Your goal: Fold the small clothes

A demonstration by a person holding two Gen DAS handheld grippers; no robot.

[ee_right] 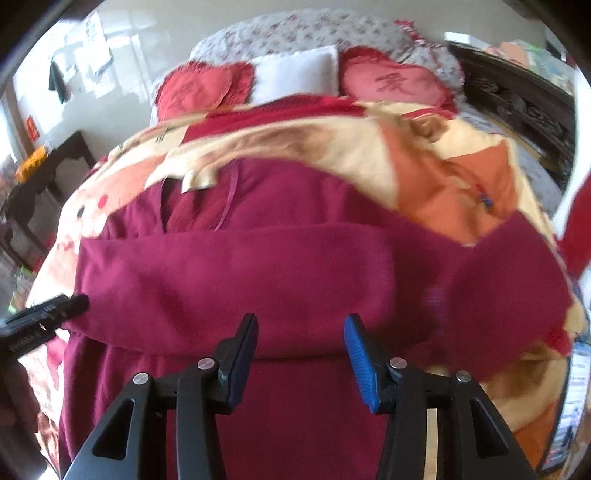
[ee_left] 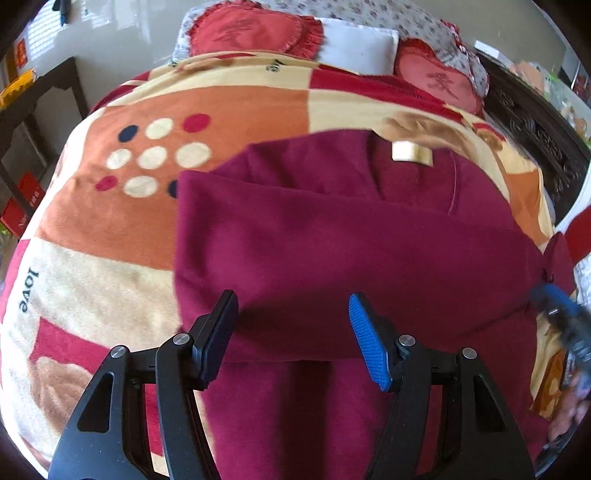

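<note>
Garment: a maroon top (ee_left: 332,236) is lying flat on the patterned blanket (ee_left: 110,206) that is covering the bed, its cream neck label (ee_left: 410,152) at the far end and a sleeve folded across the body.
My left claw (ee_left: 293,339): I am holding it above the near part of the top, fingers standing apart with only air between them, gripping nothing.
My right claw (ee_right: 301,360): I am hovering it over the folded sleeve (ee_right: 236,273), fingers parted and empty, the cloth lying beneath and ahead of them.
Other sleeve: it is stretching out to the right onto the blanket (ee_right: 517,280).
Beyond: two red heart cushions (ee_left: 255,31) and a white pillow (ee_left: 356,42) are sitting at the head of the bed.
</note>
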